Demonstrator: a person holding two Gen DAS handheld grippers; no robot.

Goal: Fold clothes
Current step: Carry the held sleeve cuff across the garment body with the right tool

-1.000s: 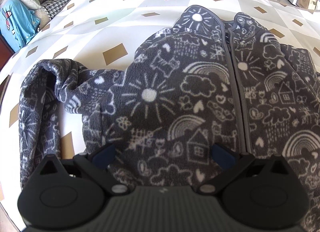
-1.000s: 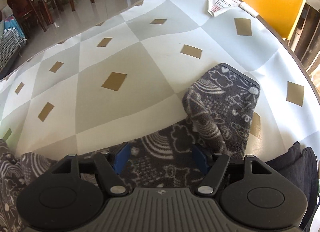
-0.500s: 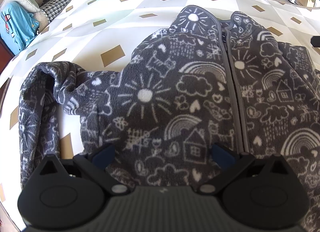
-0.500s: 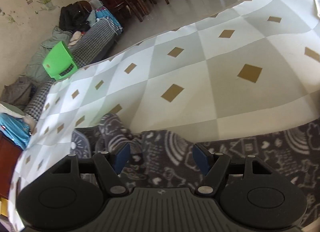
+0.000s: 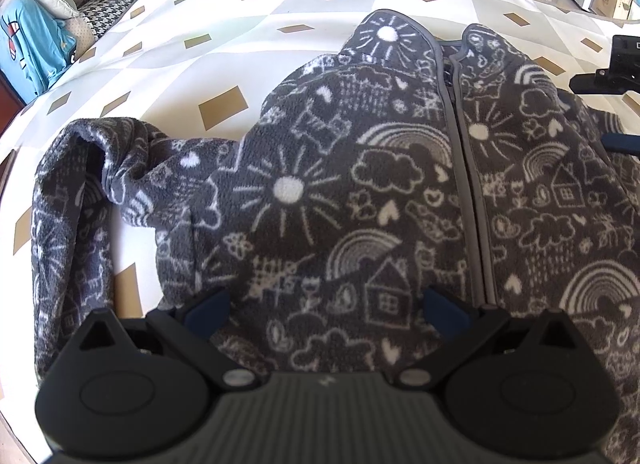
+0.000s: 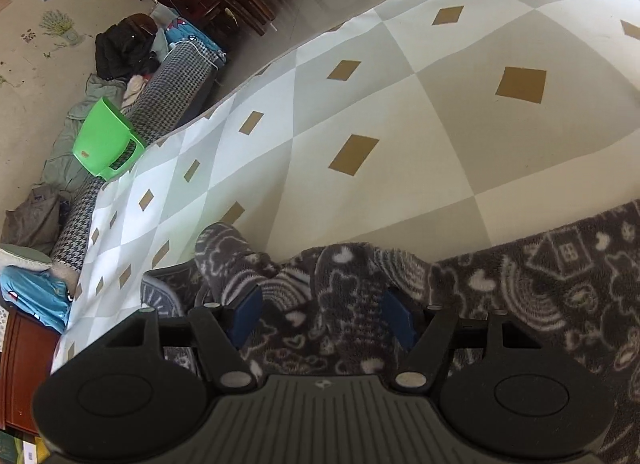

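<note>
Low in the left wrist view, the left gripper [image 5: 326, 306] hangs with jaws spread wide over the grey doodle-print fleece jacket [image 5: 400, 200], nothing pinched. Its zip [image 5: 464, 184] runs up the middle, and one sleeve [image 5: 80, 192] curls at the left on the diamond-patterned cloth [image 5: 224, 44]. Bottom centre of the right wrist view, the right gripper [image 6: 322, 316] straddles a fleece ridge, jaws closing. Beyond, upper left, stands a green stool [image 6: 106, 142].
</note>
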